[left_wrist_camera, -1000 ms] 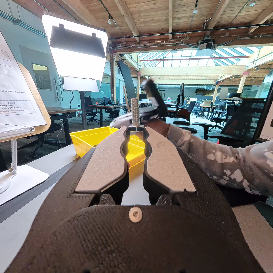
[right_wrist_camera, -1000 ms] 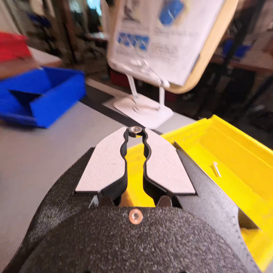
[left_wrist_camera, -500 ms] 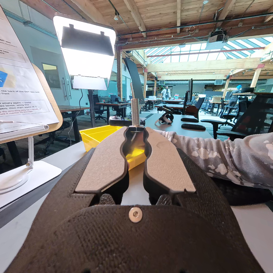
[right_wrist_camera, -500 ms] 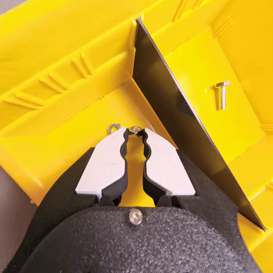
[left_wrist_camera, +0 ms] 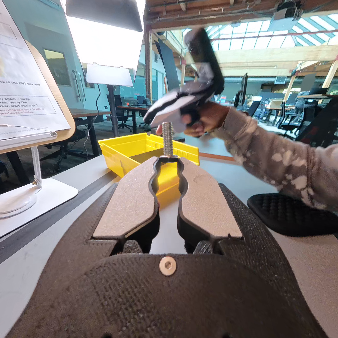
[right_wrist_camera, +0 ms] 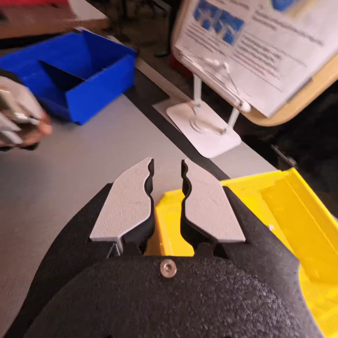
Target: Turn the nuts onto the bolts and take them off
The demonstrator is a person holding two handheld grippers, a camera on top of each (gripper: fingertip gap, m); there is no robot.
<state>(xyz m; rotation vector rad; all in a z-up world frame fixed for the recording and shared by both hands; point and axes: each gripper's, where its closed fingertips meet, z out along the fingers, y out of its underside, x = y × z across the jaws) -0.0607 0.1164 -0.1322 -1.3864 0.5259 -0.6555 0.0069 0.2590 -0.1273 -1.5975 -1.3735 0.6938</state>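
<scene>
Grey table [right_wrist_camera: 95, 164], yellow bin [left_wrist_camera: 126, 151], blue bin [right_wrist_camera: 95, 73], white stand base [right_wrist_camera: 203, 126]

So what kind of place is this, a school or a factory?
Probably neither: it looks like a big open office or workshop. Rows of desks and office chairs stretch away under a wooden beam ceiling with skylights, and a bright studio light stands by the table.

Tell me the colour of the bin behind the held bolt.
Yellow bin, clearest in the left wrist view.
</scene>
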